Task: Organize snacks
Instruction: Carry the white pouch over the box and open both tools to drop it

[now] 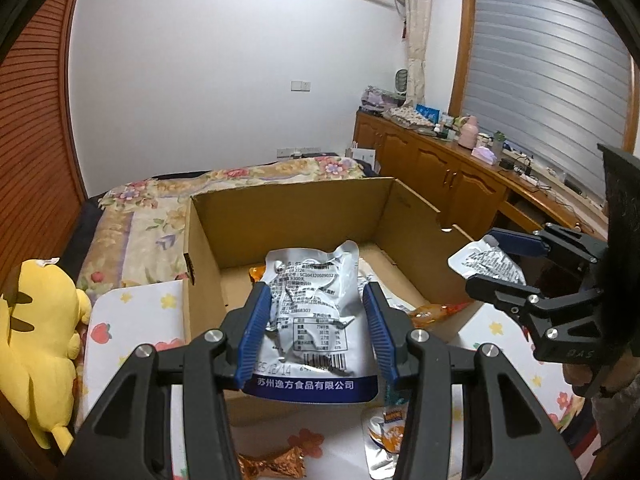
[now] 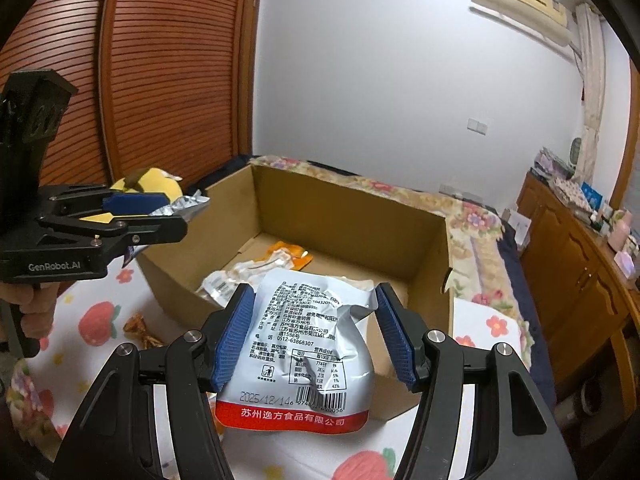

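Left gripper: jaws clamped on a blue-banded snack pouch, long axis running away from the hand, far end over the near wall of the cardboard box.

Right gripper: jaws clamped on a red-banded snack pouch, same lie, box straight ahead and below. Neither hand is clearly nearer.

Loose snacks lie on the tabletop.
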{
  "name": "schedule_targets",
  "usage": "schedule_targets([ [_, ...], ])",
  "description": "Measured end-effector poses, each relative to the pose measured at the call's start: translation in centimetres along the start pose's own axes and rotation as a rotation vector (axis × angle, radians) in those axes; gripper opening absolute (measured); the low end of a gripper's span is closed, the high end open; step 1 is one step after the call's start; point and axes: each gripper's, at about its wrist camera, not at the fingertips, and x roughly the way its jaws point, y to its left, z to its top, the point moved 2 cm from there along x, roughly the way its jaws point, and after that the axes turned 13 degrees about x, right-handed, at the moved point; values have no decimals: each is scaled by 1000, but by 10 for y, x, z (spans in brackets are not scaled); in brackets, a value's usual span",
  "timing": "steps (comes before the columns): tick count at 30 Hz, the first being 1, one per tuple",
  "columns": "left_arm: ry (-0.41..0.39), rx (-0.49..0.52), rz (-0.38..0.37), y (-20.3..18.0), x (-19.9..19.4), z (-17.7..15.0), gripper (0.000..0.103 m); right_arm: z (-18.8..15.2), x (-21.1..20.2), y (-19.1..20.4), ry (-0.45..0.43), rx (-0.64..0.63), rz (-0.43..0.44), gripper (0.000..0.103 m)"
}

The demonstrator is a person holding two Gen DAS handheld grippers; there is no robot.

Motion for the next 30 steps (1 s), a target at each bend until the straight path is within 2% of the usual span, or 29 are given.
schedule_targets([
  [12, 59, 4, 55, 11, 37, 10, 47, 20, 36, -3, 24, 4, -33, 63],
  [18, 97, -7, 57, 16, 60, 13, 47, 29, 63, -3, 51, 14, -63, 63],
  [30, 140, -6, 58, 16, 72, -4, 48, 12, 92, -9, 122, 52, -67, 64],
])
